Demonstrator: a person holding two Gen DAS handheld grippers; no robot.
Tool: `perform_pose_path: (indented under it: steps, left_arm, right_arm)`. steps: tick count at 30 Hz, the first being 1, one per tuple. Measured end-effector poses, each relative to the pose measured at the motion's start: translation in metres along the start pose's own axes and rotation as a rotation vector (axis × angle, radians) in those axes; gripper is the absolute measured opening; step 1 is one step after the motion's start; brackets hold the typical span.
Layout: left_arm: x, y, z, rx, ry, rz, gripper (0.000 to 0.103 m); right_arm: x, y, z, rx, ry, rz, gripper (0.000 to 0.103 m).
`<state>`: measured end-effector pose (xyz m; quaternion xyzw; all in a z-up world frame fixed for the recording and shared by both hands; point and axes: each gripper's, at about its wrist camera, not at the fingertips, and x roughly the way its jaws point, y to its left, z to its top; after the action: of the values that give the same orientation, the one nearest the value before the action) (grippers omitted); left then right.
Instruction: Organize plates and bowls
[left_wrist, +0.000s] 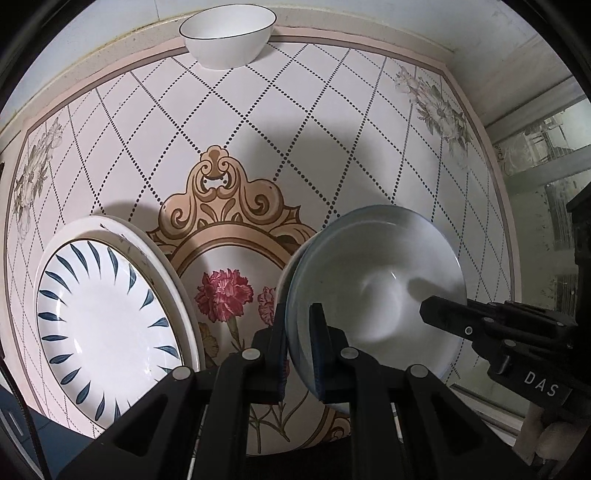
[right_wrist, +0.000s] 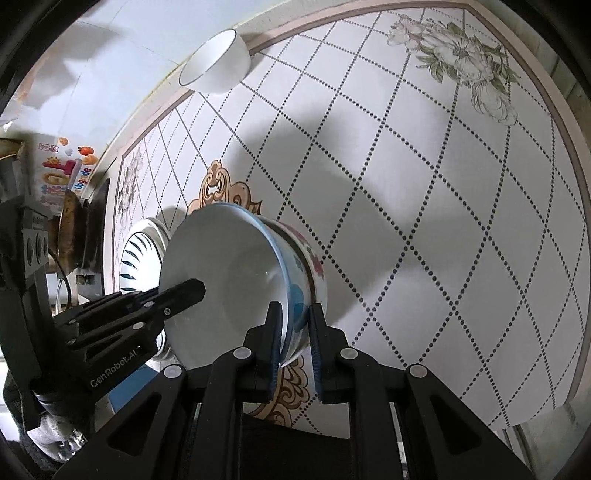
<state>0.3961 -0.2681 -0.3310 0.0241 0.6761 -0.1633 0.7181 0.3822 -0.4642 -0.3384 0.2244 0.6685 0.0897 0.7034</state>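
White, blue-rimmed ceramic bowl (left_wrist: 380, 291) tilts between my left gripper (left_wrist: 299, 354) and right gripper (right_wrist: 295, 343), both clamping its rim.

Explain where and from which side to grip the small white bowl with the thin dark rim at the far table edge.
Grip the small white bowl with the thin dark rim by its rim wall, one finger inside and one outside, coming from above on the near side. It stands upright with its mouth open, and its rounded body offers no flat hold.

The left gripper (left_wrist: 298, 350) and right gripper (right_wrist: 293, 343) were matte black, each with 2 blue-padded fingers and silver pivot pins. White markings read "DAS" and "GenRobot.AI".
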Motion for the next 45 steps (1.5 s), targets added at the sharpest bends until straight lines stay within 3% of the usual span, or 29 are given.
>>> perform_pose_path:
  steps: [15,19,24,26,28,30,33,35,42,43,44,45]
  left_arm:
    - [0.001,-0.005,0.002,-0.002,0.025,0.061,0.010]
    - [-0.008,0.007,-0.001,-0.055,0.041,0.000,0.011]
    - [-0.053,0.030,0.012,-0.122,-0.060,-0.043,0.014]
    - [-0.070,0.047,0.037,-0.180,-0.131,-0.056,0.034]
    - [-0.075,0.067,0.067,-0.226,-0.182,-0.038,0.045]
    - [-0.074,0.086,0.099,-0.285,-0.217,-0.037,0.045]
    - [-0.056,0.118,0.152,-0.375,-0.218,-0.040,0.045]
    - [-0.037,0.136,0.185,-0.416,-0.198,-0.050,0.045]
    - [0.019,0.151,0.238,-0.435,-0.123,-0.110,0.043]
    - [0.026,0.151,0.240,-0.432,-0.117,-0.123,0.039]
    - [0.030,0.149,0.242,-0.423,-0.117,-0.113,0.023]
    - [0.033,0.148,0.243,-0.410,-0.112,-0.088,0.014]
  right_arm:
    - [0.004,0.003,0.006,-0.020,0.067,-0.015,0.017]
    - [-0.002,-0.005,0.010,0.000,0.090,0.008,0.018]
    - [-0.032,-0.011,0.041,0.036,0.031,0.073,0.019]
    - [-0.042,-0.006,0.066,0.031,-0.008,0.109,0.029]
    - [-0.045,0.004,0.098,0.010,-0.047,0.118,0.056]
    - [-0.039,0.019,0.137,-0.015,-0.089,0.133,0.058]
    - [-0.020,0.038,0.191,-0.016,-0.117,0.168,0.058]
    - [-0.006,0.049,0.220,-0.021,-0.126,0.147,0.058]
    - [0.053,0.079,0.299,-0.032,-0.095,0.078,0.057]
    - [0.060,0.079,0.303,-0.032,-0.088,0.074,0.049]
    - [0.067,0.079,0.307,-0.034,-0.081,0.072,0.040]
    - [0.073,0.079,0.309,-0.036,-0.075,0.063,0.019]
